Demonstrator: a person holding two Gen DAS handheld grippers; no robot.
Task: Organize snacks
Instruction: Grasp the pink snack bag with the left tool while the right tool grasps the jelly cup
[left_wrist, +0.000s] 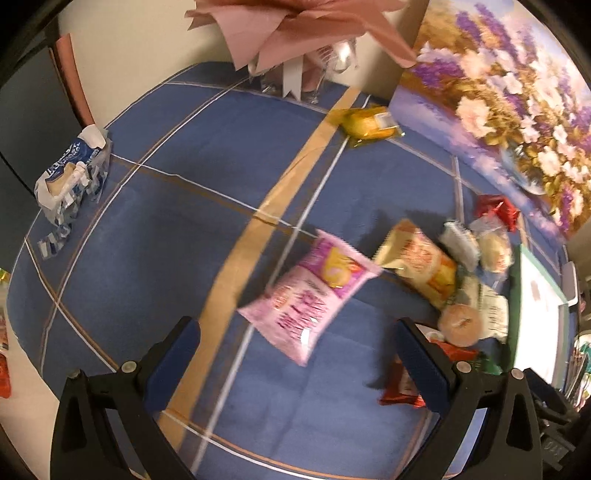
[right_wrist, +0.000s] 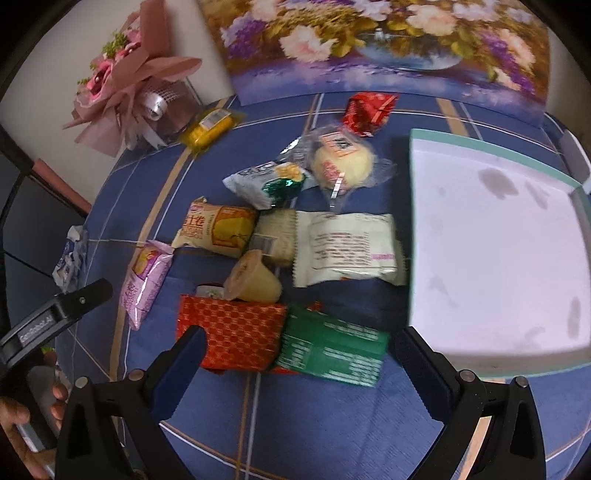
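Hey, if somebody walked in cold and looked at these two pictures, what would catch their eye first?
Probably the heap of snack packets in the middle of the blue checked tablecloth, with a pink packet lying apart at its left edge. Next, the empty white tray to the right of the heap, and the large flower painting propped behind it.

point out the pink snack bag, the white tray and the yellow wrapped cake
pink snack bag (left_wrist: 310, 295), left wrist view, middle of its front
white tray (right_wrist: 491, 236), right wrist view, bare inner floor
yellow wrapped cake (right_wrist: 210, 129), right wrist view, wrapper centre
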